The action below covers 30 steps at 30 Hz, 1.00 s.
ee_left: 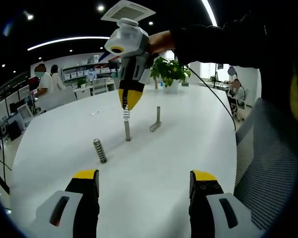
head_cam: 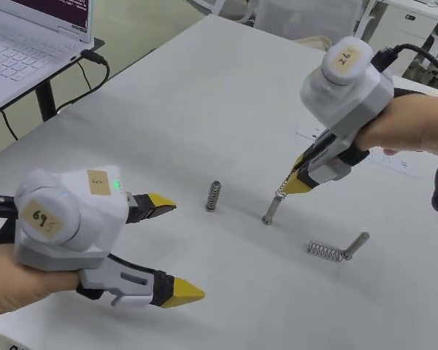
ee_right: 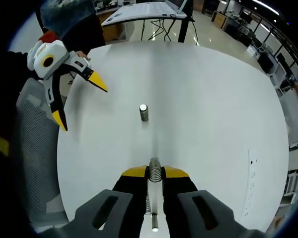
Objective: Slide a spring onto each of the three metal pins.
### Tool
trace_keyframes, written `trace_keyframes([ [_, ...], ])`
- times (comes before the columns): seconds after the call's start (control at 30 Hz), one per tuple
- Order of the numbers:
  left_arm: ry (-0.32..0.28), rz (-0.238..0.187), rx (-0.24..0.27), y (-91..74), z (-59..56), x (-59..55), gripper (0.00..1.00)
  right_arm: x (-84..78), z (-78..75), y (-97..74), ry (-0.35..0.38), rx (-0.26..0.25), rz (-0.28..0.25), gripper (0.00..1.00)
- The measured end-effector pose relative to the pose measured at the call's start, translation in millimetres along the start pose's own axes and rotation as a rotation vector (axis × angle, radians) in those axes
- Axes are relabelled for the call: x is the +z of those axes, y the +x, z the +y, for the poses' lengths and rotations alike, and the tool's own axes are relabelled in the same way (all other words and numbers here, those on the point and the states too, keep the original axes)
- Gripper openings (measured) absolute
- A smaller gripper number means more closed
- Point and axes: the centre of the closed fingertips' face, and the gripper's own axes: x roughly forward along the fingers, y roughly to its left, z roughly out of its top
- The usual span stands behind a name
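My right gripper [head_cam: 293, 187] is shut on a small spring [head_cam: 281, 193], held at the top of a tilted metal pin [head_cam: 270, 211] whose foot rests on the white table [head_cam: 204, 95]. In the right gripper view the spring [ee_right: 155, 171] sits pinched between the yellow tips. Left of it a second pin stands upright with a spring [head_cam: 214, 195] around it. A third pin [head_cam: 356, 244] lies flat with a spring [head_cam: 325, 251] at its end. My left gripper [head_cam: 177, 248] hovers open and empty at the near left, jaws wide in its own view [ee_left: 145, 176].
An open laptop [head_cam: 29, 36] with a plugged-in cable [head_cam: 95, 58] stands on a side stand at the far left. A white sheet [head_cam: 394, 162] lies on the table under my right hand. People sit at desks in the background [ee_left: 44, 74].
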Motion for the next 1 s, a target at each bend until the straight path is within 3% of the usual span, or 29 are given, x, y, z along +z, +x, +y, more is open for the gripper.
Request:
trace_keyframes([
  [1.0, -0.008, 0.005, -0.005, 3.4, 1.2, -2.6, 0.67, -6.1, -2.4, 22.1, 0.006, 0.027, 0.037, 0.08],
])
